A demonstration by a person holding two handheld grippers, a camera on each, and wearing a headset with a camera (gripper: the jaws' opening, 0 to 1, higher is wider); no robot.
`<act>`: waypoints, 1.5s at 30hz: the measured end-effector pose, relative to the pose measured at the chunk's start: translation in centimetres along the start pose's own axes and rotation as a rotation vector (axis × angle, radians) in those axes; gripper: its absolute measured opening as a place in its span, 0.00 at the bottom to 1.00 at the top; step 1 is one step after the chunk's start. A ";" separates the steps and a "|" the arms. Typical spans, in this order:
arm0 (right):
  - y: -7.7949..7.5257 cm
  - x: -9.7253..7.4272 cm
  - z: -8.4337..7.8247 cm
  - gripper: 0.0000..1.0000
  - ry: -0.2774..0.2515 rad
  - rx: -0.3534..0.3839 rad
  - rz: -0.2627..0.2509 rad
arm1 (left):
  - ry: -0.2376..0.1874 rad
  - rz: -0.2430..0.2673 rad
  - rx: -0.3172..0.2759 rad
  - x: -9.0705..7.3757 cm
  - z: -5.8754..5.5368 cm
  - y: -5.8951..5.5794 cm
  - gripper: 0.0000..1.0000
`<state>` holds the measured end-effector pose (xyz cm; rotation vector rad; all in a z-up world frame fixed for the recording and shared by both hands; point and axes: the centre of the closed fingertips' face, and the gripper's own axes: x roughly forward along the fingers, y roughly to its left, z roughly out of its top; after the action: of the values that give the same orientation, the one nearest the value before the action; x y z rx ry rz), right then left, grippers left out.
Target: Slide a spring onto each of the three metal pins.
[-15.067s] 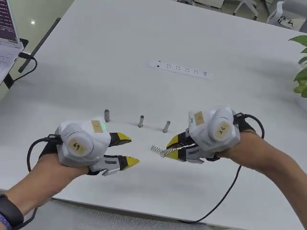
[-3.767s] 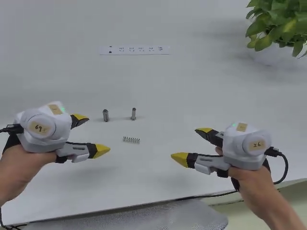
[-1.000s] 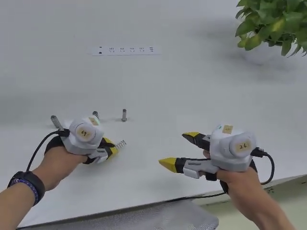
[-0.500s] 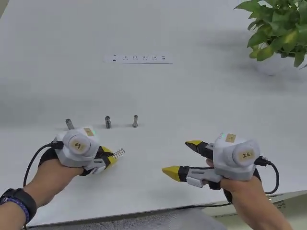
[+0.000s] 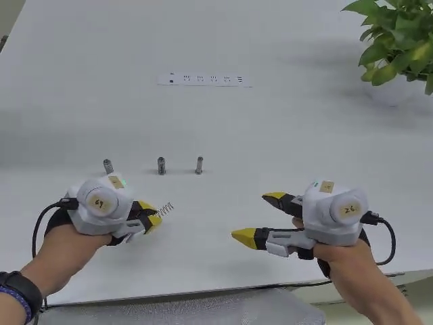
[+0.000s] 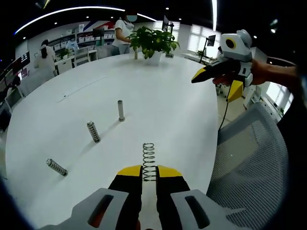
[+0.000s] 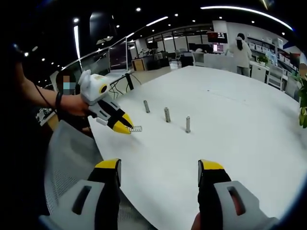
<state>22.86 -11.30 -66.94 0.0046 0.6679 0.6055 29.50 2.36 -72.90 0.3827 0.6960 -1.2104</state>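
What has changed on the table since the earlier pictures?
The left gripper has shut its jaws on the spring that lay loose on the table and picked it up. The right gripper, holding a spring at first, is now open and empty. The middle pin has gained a spring. Same as before: left pin has its spring, right pin bare.

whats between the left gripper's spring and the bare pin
Nothing but bare table. In the left gripper view, the stretch from the spring in the left gripper to the bare pin is open.
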 end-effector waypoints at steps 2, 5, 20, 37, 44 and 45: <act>0.2 0.1 0.0 0.64 0.000 0.001 0.007 | -0.009 0.003 -0.004 -0.4 0.2 -0.3 0.03; 0.7 0.4 -0.1 0.64 0.006 -0.003 0.019 | -0.014 0.006 -0.004 -1.0 0.4 -0.7 0.03; 2.9 1.9 0.6 0.63 0.009 -0.020 0.089 | -0.047 0.009 0.023 -2.9 1.2 -1.4 0.03; 4.5 2.7 1.5 0.60 0.019 -0.058 0.149 | -0.069 -0.001 0.116 -4.4 3.4 -2.5 0.03; 5.0 2.9 2.2 0.54 0.008 -0.076 0.179 | -0.070 -0.018 0.166 -4.7 4.2 -3.2 0.02; 5.2 3.0 2.3 0.54 0.007 -0.080 0.188 | -0.068 -0.021 0.178 -4.7 4.3 -3.3 0.02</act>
<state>23.28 -5.00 -65.87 -0.0100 0.6541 0.8131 26.74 2.04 -66.26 0.4805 0.5370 -1.3040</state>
